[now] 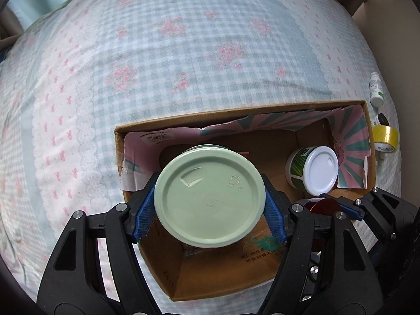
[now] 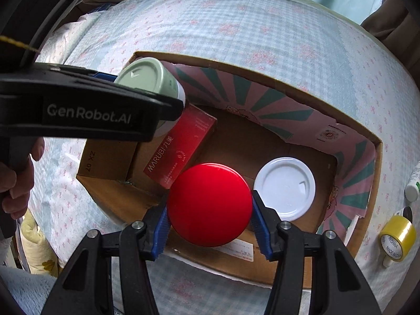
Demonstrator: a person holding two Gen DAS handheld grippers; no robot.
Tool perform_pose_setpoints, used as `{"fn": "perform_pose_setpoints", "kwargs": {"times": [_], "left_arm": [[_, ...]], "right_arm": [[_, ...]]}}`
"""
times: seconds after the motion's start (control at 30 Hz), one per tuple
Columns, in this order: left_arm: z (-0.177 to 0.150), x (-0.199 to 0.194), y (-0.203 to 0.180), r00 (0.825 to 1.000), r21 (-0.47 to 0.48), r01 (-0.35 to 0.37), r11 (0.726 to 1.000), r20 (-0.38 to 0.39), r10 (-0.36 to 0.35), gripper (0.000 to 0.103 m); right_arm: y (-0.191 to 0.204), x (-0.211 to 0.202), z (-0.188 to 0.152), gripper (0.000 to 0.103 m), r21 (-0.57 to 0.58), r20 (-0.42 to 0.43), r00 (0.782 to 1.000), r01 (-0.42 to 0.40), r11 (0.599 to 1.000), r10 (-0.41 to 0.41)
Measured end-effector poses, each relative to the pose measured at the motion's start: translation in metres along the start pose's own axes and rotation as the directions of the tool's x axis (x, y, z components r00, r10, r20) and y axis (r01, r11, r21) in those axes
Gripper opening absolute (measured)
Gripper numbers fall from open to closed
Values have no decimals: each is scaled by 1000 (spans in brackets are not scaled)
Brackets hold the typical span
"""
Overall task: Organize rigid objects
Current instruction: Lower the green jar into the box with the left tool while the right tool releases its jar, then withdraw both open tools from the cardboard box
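**Left wrist view: both jars hang straight over the open box**

Left wrist view looks almost straight down onto the pale green lid of a jar (image 1: 209, 198), pinched at its sides between the blue pads of the left gripper (image 1: 209, 204). The lid faces the camera, so the jar's long axis runs along the fingers and down into the cardboard box (image 1: 236, 110) on the checked bedspread (image 1: 157, 52). This jar sits over the box's left half, near the left wall.

In the right wrist view, the right gripper (image 2: 210, 210) clamps a red-lidded jar (image 2: 209, 204) the same way, axis pointing down, over the box's near edge toward the middle. Beyond it a red carton (image 2: 181, 141) lies flat on the box floor, and a white-lidded tub (image 2: 285, 188) stands just beside the red lid, toward the box's right wall.

The relation that matters, as I judge it: each jar is already above the box floor, so setting down is a plain drop along its own axis. The green jar looks to be partly over the red carton, so it may land tilted unless it shifts toward the left wall. The red jar has little room next to the white tub.

A roll of yellow tape (image 2: 397, 239) and a small white bottle (image 1: 376, 89) lie outside the box's right wall.
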State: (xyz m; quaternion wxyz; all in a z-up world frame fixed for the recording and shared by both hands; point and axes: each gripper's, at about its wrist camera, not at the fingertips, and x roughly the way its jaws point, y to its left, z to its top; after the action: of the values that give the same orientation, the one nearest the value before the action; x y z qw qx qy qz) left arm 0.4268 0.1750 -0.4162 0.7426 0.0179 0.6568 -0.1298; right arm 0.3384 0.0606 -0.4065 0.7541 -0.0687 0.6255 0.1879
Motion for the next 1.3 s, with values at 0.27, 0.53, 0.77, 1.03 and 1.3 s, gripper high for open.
{"fn": "perform_pose_setpoints", "kwargs": {"times": [0.27,0.53,0.77,1.03,1.3], "left_arm": [[8,-20,4,998,-16,6,1000,65,-5,103],[-5,-26,7,999,-41,-1,999,54,3,103],[-14,-48,-1,995,-15,-27,1000,92,28,103],[-32,-100,-11,979,-13,-66,998,194,67,103],[-75,-154,-17,961,-62,-58,996,268,73,103]], "right_arm": [[-12,-8,-5,103,51,147,987,-72,996,64],[-18,-19,-11,103,46,137,991,-15,999,9],[-15,-36,-16,103,62,141,990,15,998,-24],[-8,-72,-25,103,50,181,982,50,998,-58],[-1,-119,-42,103,72,230,969,74,995,-89]]}}
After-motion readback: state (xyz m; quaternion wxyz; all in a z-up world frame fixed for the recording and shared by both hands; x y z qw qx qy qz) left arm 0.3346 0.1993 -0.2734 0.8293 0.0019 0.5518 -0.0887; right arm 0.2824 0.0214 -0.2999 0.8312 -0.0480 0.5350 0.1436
